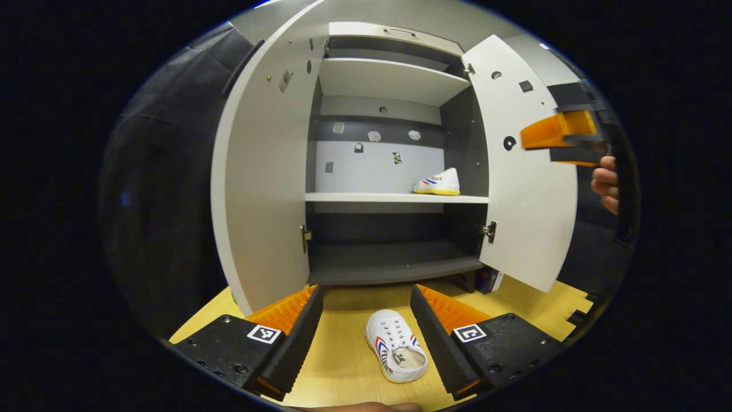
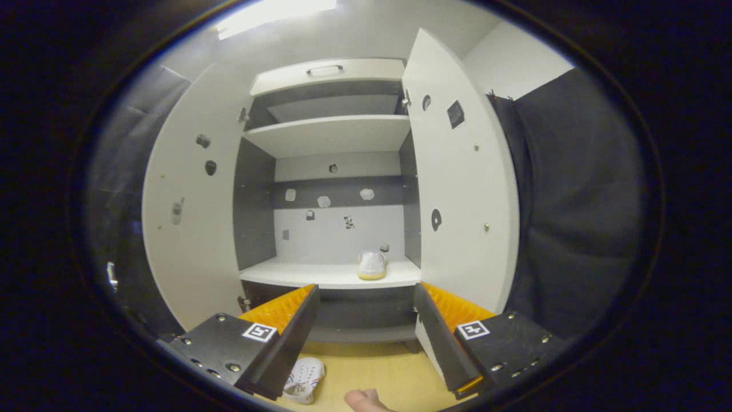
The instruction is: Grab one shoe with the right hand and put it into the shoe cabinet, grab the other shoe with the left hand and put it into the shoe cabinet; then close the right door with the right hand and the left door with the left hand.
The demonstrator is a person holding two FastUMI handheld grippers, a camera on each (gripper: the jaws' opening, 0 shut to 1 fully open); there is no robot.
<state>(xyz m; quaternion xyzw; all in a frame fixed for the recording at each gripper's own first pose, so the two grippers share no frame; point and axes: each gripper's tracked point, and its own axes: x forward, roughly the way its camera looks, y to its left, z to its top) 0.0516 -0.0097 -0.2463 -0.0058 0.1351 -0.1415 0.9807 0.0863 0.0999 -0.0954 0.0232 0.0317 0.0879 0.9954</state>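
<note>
Left claw [image 1: 366,335] hangs wide open and empty over the wooden floor [image 1: 343,366], and the step in hand looks to be the second pickup: the remaining shoe [image 1: 396,353] lies between its two fingers, nearer the one on the view's right, toe toward the cabinet and the open heel end toward the camera. To do this well, the claw should probably come straight down and a little to that side so the shoe sits centred, then close across the firm sides of the sole rather than the soft upper, which could fold and slip.

Beyond it, ahead and above the claw, the shoe cabinet [image 1: 394,197] stands with both doors swung open; the first shoe [image 1: 439,183] already rests on the middle shelf, toward its right end, leaving free shelf beside it.

Right claw [image 2: 366,337] is likewise open and holds nothing, facing the cabinet; in the left gripper view it is up by the right door [image 1: 523,189].
</note>
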